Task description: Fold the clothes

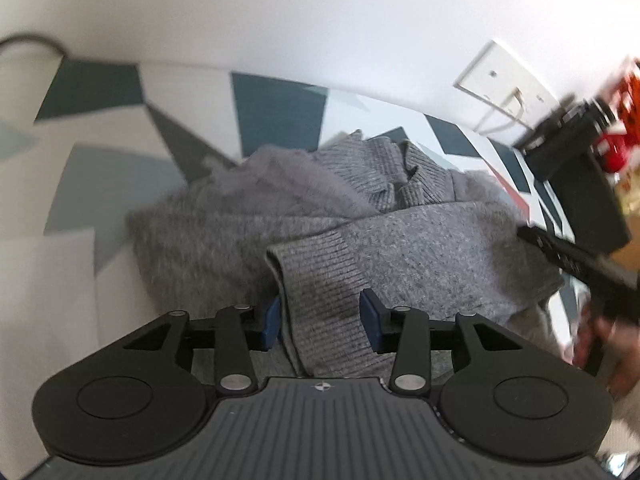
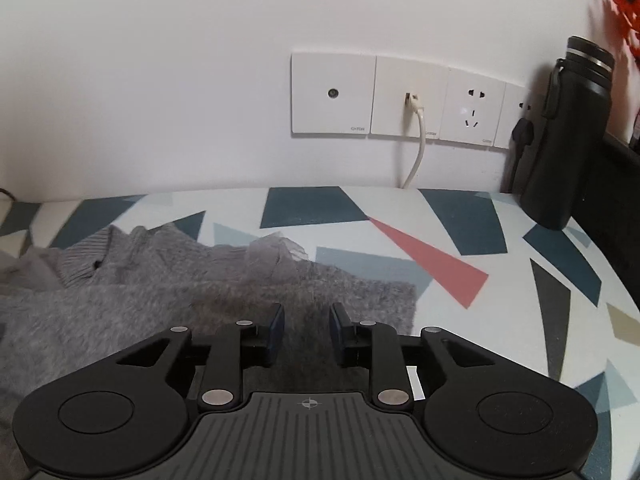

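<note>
A fuzzy grey knit sweater [image 1: 320, 216] lies bunched across the centre of the left wrist frame, on a table [image 2: 500, 320] printed with teal, grey and coral triangles. The left gripper [image 1: 320, 320] stands parted around a ribbed cuff [image 1: 324, 304], its pads not pressing. In the right wrist view the right gripper [image 2: 307, 334] is slightly parted over the sweater's hem. Bare tabletop opens toward the right, up to a black bottle [image 2: 564, 140] by the wall.
</note>
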`<state>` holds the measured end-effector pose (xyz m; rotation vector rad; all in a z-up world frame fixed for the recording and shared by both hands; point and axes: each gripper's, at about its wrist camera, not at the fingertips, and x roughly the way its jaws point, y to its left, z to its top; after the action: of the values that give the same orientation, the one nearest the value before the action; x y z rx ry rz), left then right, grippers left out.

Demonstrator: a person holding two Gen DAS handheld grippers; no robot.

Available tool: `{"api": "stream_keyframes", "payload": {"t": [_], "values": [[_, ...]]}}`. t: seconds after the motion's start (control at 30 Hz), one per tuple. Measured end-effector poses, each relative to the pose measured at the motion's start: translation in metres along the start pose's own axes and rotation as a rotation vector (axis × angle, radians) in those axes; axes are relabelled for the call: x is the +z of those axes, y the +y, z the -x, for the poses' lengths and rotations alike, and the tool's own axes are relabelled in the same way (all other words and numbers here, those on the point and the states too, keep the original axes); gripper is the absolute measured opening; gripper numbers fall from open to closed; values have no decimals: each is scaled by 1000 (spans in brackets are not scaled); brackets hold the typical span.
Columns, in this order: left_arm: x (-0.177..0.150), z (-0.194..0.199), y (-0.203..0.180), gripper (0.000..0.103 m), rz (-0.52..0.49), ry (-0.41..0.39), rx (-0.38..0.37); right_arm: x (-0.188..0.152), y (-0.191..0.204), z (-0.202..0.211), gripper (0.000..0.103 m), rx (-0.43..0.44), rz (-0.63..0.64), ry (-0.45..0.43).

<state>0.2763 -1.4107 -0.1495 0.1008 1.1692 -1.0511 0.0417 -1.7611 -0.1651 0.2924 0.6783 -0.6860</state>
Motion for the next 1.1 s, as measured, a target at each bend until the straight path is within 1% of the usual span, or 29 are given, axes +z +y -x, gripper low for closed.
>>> {"api": "stream_keyframes", "payload": {"t": [0.07,0.13,0.2,0.33,0.43,0.57,0.63,0.67,0.73,0.8,0.87,0.9,1.0,1.03,1.07,1.1], "values": [[-3,-1,2,42,62,-8,-14,-5,-9,10,25,-1,-25,3],[-5,0,2,42,98,-22,-22,-13,-17,19,29,-2,-55,12],[-6,0,0,4,106,-37,-29,-20,-26,27,30,-4,-81,24],[-1,17,3,4,132,-103,-40,-31,-37,33,34,-21,-104,48],[6,29,13,4,136,-146,8,-34,-41,37,38,-19,-133,42],[4,28,14,4,96,-144,70,-30,-42,42,39,-4,-155,10],[-2,25,16,4,99,-141,86,-27,-43,45,45,1,-175,-9],[-4,23,18,4,107,-138,92,-26,-45,46,45,2,-182,-12],[-9,20,21,4,120,-134,104,-25,-45,42,45,-9,-168,14],[-13,18,24,4,128,-135,111,-28,-42,33,45,-19,-124,60],[-16,15,24,4,114,-140,129,-33,-39,23,45,-29,-82,102],[-18,13,23,4,105,-142,139,-35,-39,19,45,-33,-71,110],[-20,11,21,5,105,-150,162,-38,-39,14,46,-36,-78,97],[-20,11,20,6,110,-150,170,-37,-39,14,48,-41,-78,96],[-19,11,18,8,114,-149,178,-36,-39,13,49,-44,-77,98],[-18,13,16,14,112,-148,188,-34,-39,14,50,-45,-78,100]]}}
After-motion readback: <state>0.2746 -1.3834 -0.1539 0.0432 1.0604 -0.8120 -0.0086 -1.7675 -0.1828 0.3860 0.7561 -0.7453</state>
